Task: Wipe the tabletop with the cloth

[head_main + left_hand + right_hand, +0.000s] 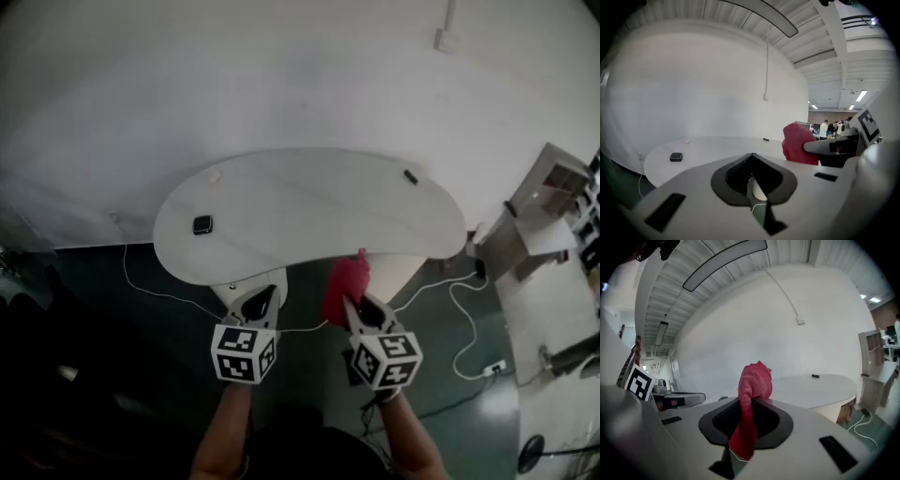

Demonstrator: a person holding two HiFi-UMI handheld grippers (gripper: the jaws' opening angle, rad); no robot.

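Note:
A red cloth is pinched in my right gripper, held in the air just short of the near edge of the white kidney-shaped tabletop. In the right gripper view the cloth rises bunched from between the shut jaws and hangs down in front. My left gripper hovers beside it at the table's near edge, jaws closed with nothing between them. The left gripper view shows the cloth to its right and the tabletop ahead.
A small black device lies on the table's left part, a small pale object at the far left edge, a little black item at the far right. White cables trail on the dark floor. Shelving stands at right.

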